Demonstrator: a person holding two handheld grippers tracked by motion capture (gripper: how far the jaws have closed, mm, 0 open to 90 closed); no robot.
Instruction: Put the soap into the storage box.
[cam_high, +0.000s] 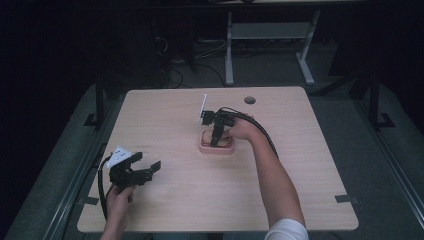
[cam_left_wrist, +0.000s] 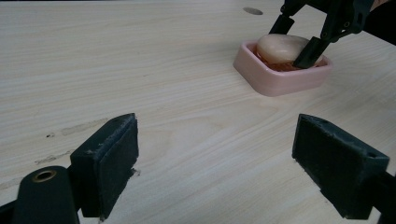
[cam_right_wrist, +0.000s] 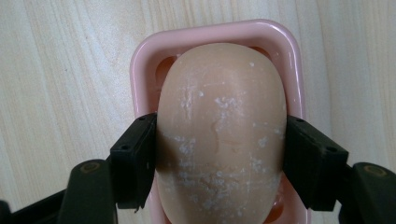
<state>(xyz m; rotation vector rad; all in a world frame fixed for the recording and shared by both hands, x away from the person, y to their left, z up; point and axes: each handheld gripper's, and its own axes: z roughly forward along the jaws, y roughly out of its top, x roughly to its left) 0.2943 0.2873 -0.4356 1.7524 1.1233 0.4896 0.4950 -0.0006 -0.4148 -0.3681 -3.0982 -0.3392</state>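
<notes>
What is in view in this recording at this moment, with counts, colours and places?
pale beige oval bar of soap: one, beige with white flecks, lying in the dish, a jaw against each side.
pink rectangular plastic soap dish: one, pink, near the table's middle.
light wooden table: one, pale wood grain, with a round dark hole near the far edge.
grey metal frame legs: two, on the floor beyond the table.
right hand-held gripper: one, black, closed on the soap from above.
left hand-held gripper: one, black, jaws apart, low over the table's near left.
person's right forearm: one, white sleeve at the bottom edge.
</notes>
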